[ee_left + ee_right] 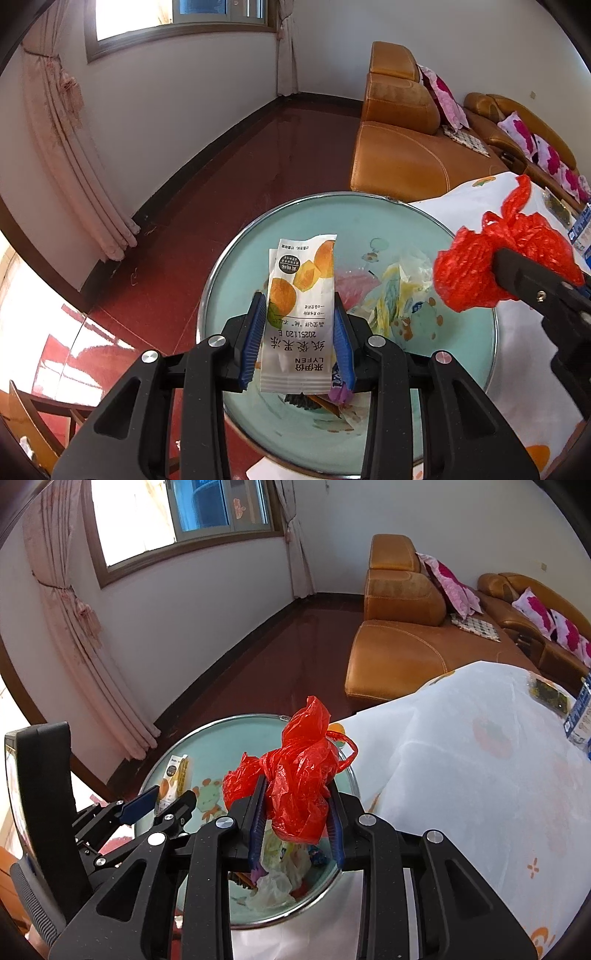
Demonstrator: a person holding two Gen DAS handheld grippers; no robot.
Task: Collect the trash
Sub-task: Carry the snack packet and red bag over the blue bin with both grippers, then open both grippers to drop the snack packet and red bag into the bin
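Note:
My left gripper (300,334) is shut on a white snack wrapper (301,295) printed with orange fruit, and holds it over a round mint-green bin (236,266). The wrapper also shows in the right wrist view (173,781). My right gripper (297,814) is shut on a crumpled red plastic bag (299,775), over the bin's right side (332,871). In the left wrist view the red bag (491,266) sits at the right. Several wrappers and a clear plastic piece (275,886) lie inside the bin.
A table under a white cloth with orange prints (480,794) stands to the right of the bin. A blue-white carton (580,716) and a dark packet (550,694) lie on it. An orange leather sofa (402,642) is behind. Dark red floor (207,192) lies to the left.

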